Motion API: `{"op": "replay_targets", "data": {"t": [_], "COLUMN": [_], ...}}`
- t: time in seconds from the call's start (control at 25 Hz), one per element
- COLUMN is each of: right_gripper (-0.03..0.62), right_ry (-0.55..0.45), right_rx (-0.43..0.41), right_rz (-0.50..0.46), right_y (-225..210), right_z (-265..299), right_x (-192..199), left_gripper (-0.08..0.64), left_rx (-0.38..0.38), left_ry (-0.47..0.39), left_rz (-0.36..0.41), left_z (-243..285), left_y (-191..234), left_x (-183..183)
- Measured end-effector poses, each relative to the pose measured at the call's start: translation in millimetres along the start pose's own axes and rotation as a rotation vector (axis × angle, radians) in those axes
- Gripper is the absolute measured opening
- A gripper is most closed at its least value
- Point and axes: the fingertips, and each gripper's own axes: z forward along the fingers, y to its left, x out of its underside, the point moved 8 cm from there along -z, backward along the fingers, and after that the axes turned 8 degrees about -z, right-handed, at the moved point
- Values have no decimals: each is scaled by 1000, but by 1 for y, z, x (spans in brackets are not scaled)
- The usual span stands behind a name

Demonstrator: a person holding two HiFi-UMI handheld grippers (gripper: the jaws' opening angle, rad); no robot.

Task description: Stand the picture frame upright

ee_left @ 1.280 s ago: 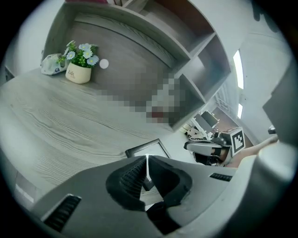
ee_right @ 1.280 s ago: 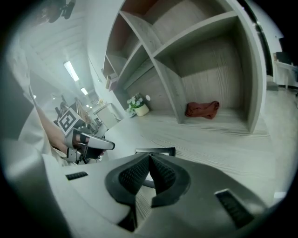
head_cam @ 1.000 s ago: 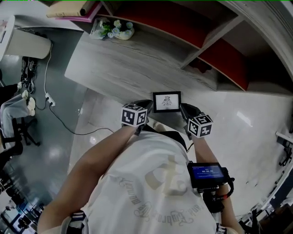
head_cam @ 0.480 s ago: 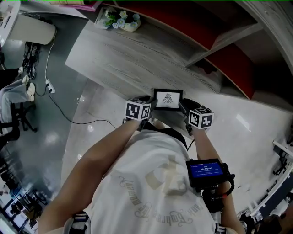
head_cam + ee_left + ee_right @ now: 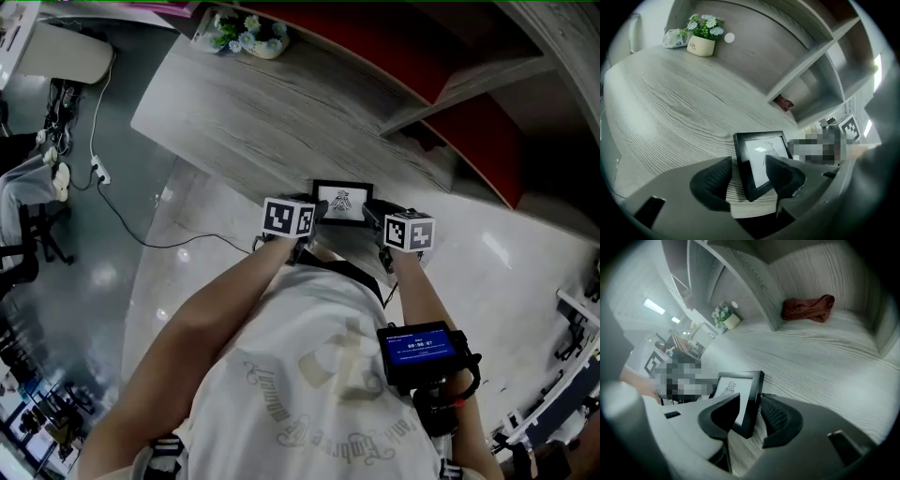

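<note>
A small black picture frame (image 5: 342,202) with a pale print stands upright near the front edge of the grey wood desk (image 5: 262,122), its face turned toward me. My left gripper (image 5: 316,209) straddles the frame's left edge (image 5: 761,161). Its jaws are opening and a gap shows beside the outer pad (image 5: 712,180). My right gripper (image 5: 373,213) straddles the frame's right edge (image 5: 740,401). Those jaws are opening too, and the pads (image 5: 776,420) stand just off the frame.
A potted flower (image 5: 239,33) sits at the desk's far left corner. Behind the desk rise open shelves with dividers, and a red-brown cloth (image 5: 808,308) lies in one bay. A cable (image 5: 103,202) runs over the floor at left.
Both grippers carried the frame forward onto the desk's front edge. Their jaws, shut on its sides before, have spread apart.
</note>
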Motion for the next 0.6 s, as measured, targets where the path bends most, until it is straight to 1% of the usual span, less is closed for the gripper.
{"op": "replay_targets", "data": {"t": [0.08,0.16,0.2,0.36,0.4,0.48,0.6], "right_gripper": [137,128,121,120,120,101,101], "right_ry": [16,36,47,103,117,134,137], "right_rx": [0,12,21,63,74,98,118], "right_rz": [-5,-18,-28,-93,-107,-113,-100], "right_y": [0,0,1,9,11,12,13], "right_z": [2,4,4,7,8,10,11], "right_x": [-1,-2,-2,-2,-3,-3,-4], "left_gripper": [230,199,199,193,179,124,114], "left_rx": [-16,-40,-47,-75,-87,-107,-105], "left_ry": [13,29,36,47,44,35,35], "left_rz": [8,22,26,47,51,44,38], "left_z": [2,3,3,2,2,2,1], "left_y": [0,0,0,-2,-1,2,5], "left_x": [0,-1,-2,-2,-2,-2,-3]}}
